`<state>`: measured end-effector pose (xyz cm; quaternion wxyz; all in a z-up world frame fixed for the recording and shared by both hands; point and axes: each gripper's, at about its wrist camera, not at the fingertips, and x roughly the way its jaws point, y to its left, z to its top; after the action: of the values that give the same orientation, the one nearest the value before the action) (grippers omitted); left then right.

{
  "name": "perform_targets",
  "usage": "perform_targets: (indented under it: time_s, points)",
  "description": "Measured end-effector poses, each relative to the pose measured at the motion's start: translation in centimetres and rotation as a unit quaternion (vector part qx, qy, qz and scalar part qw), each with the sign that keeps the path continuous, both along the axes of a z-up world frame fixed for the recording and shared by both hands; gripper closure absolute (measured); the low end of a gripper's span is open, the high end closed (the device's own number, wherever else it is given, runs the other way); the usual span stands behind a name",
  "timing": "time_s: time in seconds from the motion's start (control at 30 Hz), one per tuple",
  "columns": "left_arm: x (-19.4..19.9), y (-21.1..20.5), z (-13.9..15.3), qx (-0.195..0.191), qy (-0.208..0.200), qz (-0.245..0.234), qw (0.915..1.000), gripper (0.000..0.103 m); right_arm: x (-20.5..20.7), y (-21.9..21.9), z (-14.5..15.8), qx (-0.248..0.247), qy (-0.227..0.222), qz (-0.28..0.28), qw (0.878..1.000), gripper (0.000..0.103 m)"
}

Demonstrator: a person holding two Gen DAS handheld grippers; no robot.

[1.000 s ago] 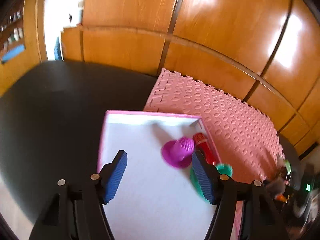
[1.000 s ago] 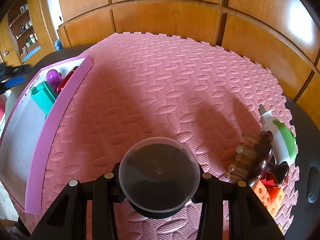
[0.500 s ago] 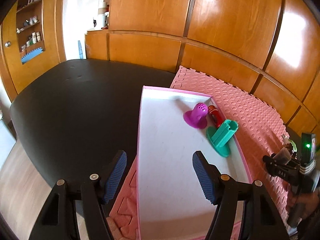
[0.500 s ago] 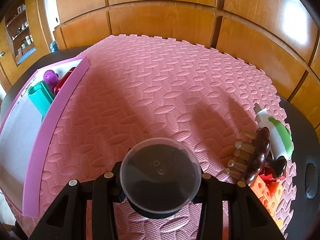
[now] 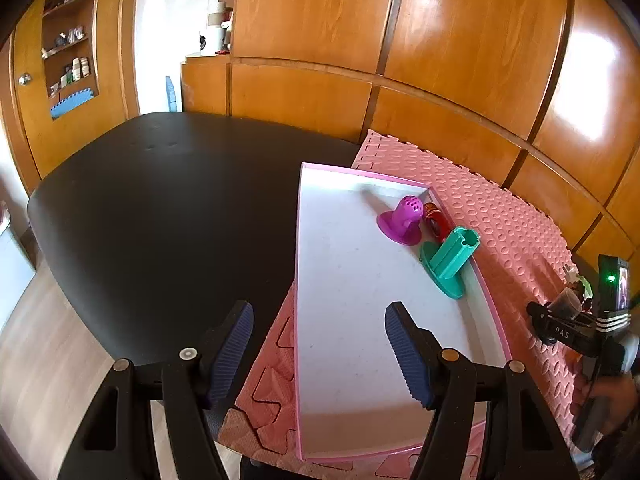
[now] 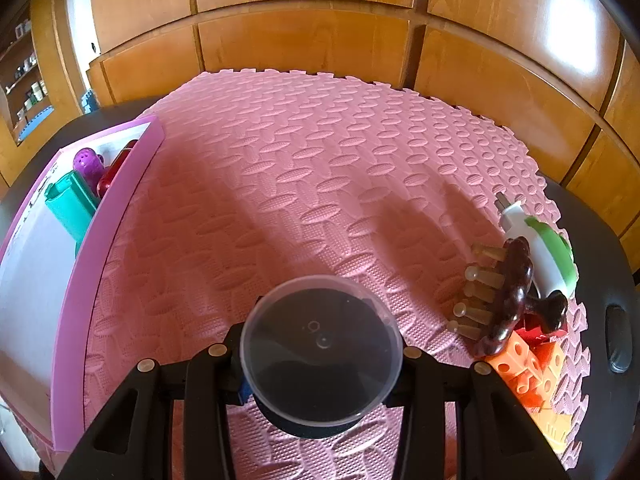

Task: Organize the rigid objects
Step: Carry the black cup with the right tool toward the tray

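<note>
My right gripper [image 6: 320,376] is shut on a clear plastic cup [image 6: 320,344] with a dark bottom, held above the pink foam mat [image 6: 320,184]. In the left wrist view that cup [image 5: 568,303] shows at the far right, in the gripper a hand holds. My left gripper [image 5: 318,354] is open with nothing between its blue pads [image 5: 404,356], over the near end of a white tray with a pink rim [image 5: 298,280]. At the tray's far right side lie a purple perforated piece [image 5: 402,220], a red item [image 5: 436,220] and a teal holder [image 5: 452,264].
On the mat's right edge lie a brown pegged massager [image 6: 508,296], a white and green tool [image 6: 540,248] and orange blocks [image 6: 528,364]. The tray's pink wall [image 6: 116,224] borders the mat on the left. A black tabletop [image 5: 160,208] lies left of the tray; wooden panels stand behind.
My left gripper has drawn back from the tray's far end toward its near end, so the toys now lie farther ahead. The right gripper with the cup has barely moved.
</note>
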<state>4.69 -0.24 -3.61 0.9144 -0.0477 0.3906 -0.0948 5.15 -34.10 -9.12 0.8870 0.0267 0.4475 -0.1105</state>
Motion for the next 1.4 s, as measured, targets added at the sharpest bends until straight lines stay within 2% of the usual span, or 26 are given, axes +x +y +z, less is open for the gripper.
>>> perform_targets:
  time_s: [0.23,0.5,0.67,0.83,1.03,1.2,1.4]
  points:
    - [-0.3,0.3,0.0,-0.002,0.0,0.001,1.0,0.034,-0.3,0.1,0.0,0.002,0.002,-0.01,1.0,0.06]
    - [-0.5,0.6,-0.5,-0.005,0.009,0.004,0.9999,0.034,-0.6,0.0,0.2,0.029,0.007,-0.02,0.999,0.06]
    - [-0.5,0.9,-0.7,-0.008,0.01,0.007,0.9999,0.034,-1.3,0.8,1.7,0.046,-0.015,-0.012,0.999,0.06]
    - [-0.2,1.8,-0.5,-0.015,0.007,0.02,0.9997,0.034,-1.5,3.5,4.8,0.063,-0.052,0.035,0.996,0.06]
    - [0.2,3.3,-0.4,-0.025,0.006,0.044,0.9987,0.034,0.3,11.3,7.3,0.056,-0.076,0.153,0.984,0.06]
    - [0.5,4.5,-0.6,-0.032,0.009,0.057,0.9978,0.034,3.1,16.8,6.3,0.046,-0.054,0.22,0.973,0.06]
    - [0.9,5.4,-1.3,-0.038,0.022,0.064,0.997,0.034,6.7,19.8,3.4,0.032,-0.005,0.24,0.97,0.06]
